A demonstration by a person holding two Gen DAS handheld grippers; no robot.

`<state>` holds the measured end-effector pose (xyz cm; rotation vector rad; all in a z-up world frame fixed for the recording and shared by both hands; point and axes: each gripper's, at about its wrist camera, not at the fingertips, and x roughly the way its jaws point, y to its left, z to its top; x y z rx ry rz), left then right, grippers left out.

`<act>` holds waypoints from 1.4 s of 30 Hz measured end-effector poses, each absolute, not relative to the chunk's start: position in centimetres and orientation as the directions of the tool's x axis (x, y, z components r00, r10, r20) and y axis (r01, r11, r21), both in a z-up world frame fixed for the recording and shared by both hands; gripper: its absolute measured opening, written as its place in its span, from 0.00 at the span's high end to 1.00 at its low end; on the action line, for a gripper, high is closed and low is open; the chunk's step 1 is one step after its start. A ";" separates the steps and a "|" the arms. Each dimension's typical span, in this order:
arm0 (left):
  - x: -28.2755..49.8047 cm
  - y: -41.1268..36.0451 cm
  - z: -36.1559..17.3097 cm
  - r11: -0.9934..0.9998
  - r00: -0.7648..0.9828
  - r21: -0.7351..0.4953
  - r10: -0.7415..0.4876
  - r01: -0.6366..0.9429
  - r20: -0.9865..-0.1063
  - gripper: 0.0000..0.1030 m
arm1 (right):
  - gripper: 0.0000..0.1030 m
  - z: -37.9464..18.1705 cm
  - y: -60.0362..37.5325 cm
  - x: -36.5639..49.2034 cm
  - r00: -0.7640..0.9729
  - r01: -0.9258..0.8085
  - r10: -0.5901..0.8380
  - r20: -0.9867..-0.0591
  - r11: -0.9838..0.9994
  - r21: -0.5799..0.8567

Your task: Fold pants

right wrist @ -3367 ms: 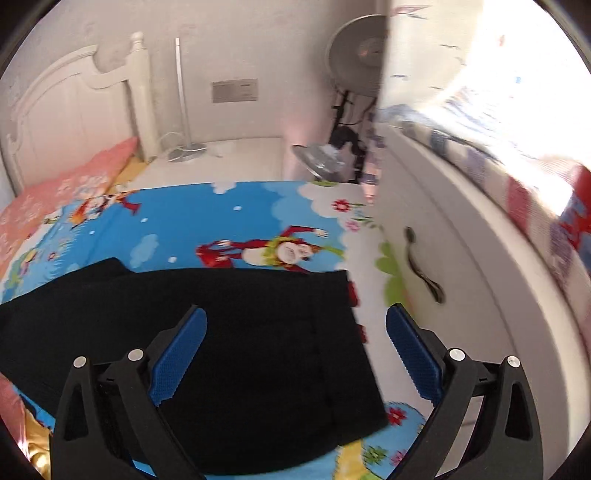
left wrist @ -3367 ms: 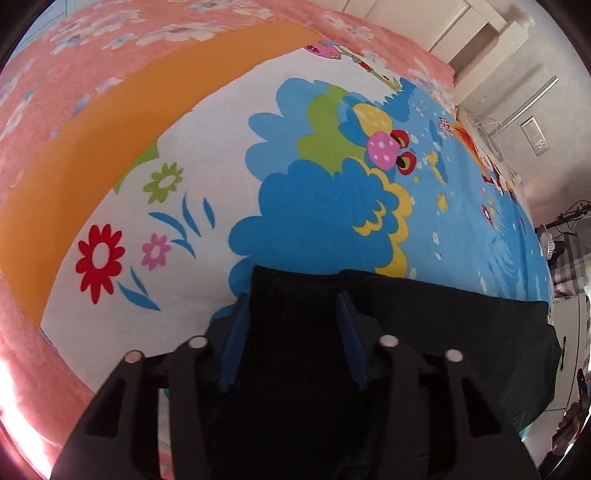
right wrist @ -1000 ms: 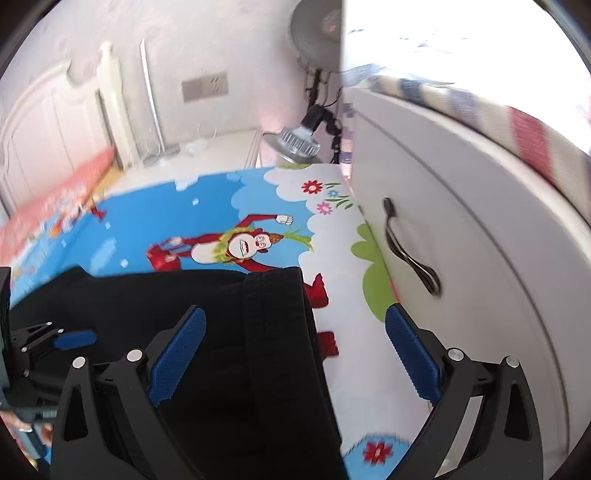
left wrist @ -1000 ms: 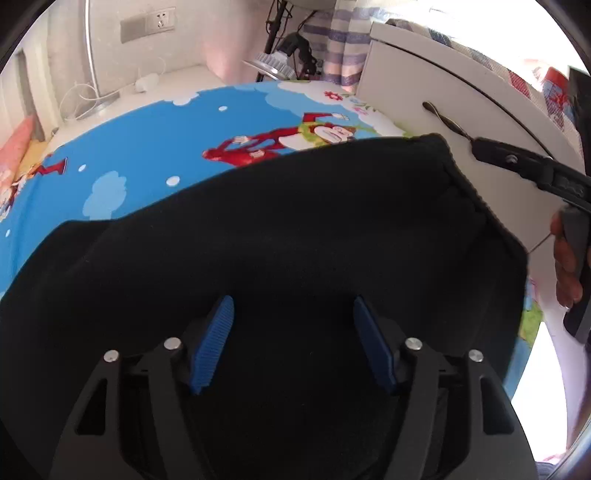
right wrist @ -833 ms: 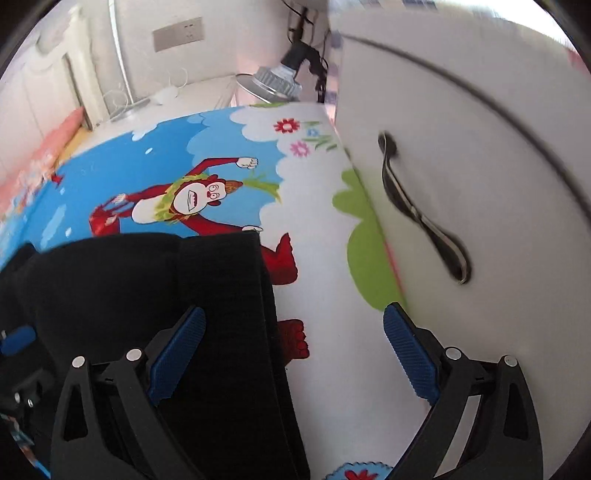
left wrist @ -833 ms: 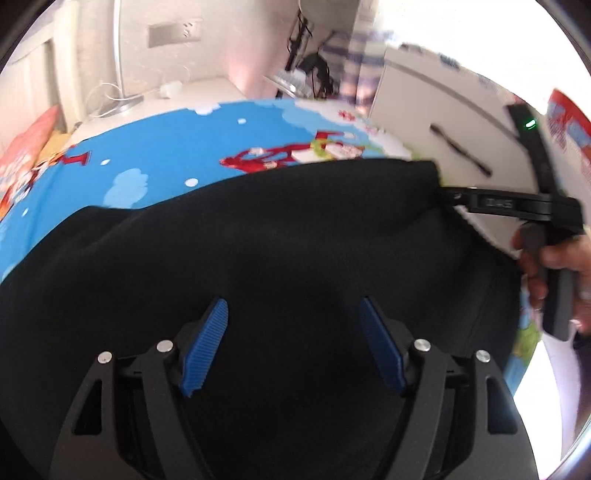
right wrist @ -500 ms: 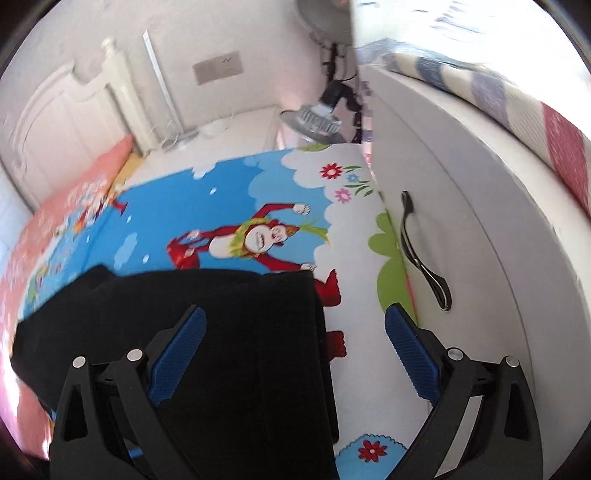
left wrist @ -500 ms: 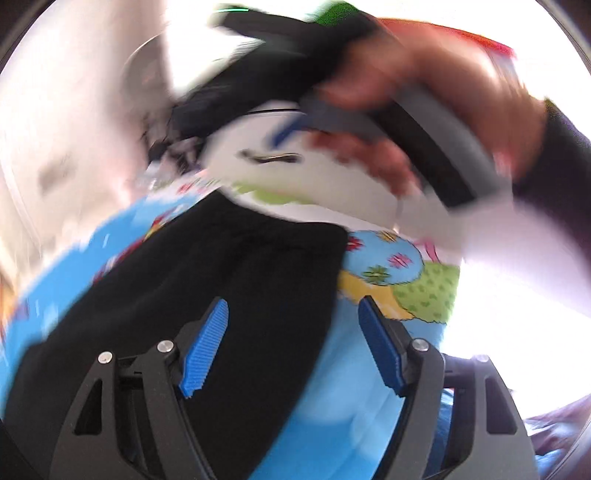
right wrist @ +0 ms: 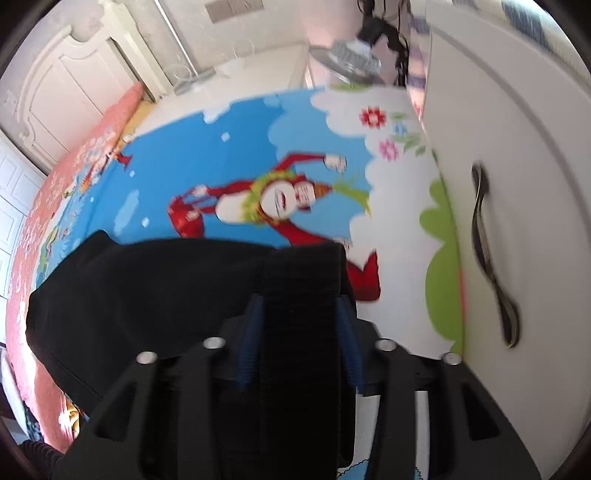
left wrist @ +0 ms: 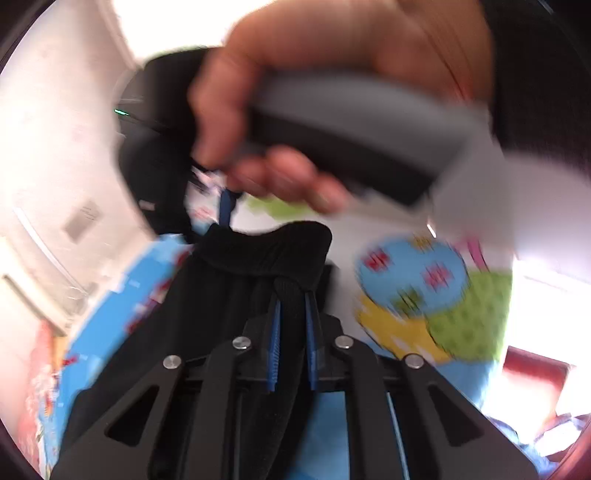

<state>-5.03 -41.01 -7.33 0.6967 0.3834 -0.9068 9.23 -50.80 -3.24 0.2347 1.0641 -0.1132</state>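
Note:
The black pants (left wrist: 236,291) lie on a bed with a bright cartoon cover (right wrist: 236,155). My left gripper (left wrist: 291,306) is shut on a fold of the ribbed waistband (left wrist: 291,254). My right gripper (right wrist: 299,306) is shut on the ribbed waistband (right wrist: 303,280) at the other corner. In the left wrist view the hand (left wrist: 325,66) holding the right gripper's grey handle (left wrist: 354,125) fills the top. The rest of the pants (right wrist: 140,288) spreads to the left in the right wrist view.
A white cabinet (right wrist: 517,147) with a dark handle (right wrist: 491,258) stands close on the right of the bed. A white headboard (right wrist: 74,85), a wall socket (right wrist: 232,9) and a fan base (right wrist: 351,55) are at the far end.
Both grippers were open and have closed on the waistband. The left gripper swung round to the waistband end, right beside the right hand.

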 end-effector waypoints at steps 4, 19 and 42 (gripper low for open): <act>-3.1 -42.6 -8.5 0.365 0.469 0.302 -0.575 0.880 -0.671 0.88 | 0.84 -3.6 -51.9 9.1 0.459 0.264 -0.072 -0.885 0.963 0.058; 2.9 -27.6 -4.7 0.607 0.383 -0.371 -0.762 0.702 -0.522 0.62 | 0.05 -1.4 -44.8 -0.2 0.606 0.447 -0.451 -0.655 0.875 -0.189; 17.5 -38.5 -5.5 0.597 0.182 -0.378 -0.672 0.708 -0.718 0.46 | 0.04 -9.9 -42.9 0.0 0.443 0.537 -0.430 -0.787 0.830 -0.151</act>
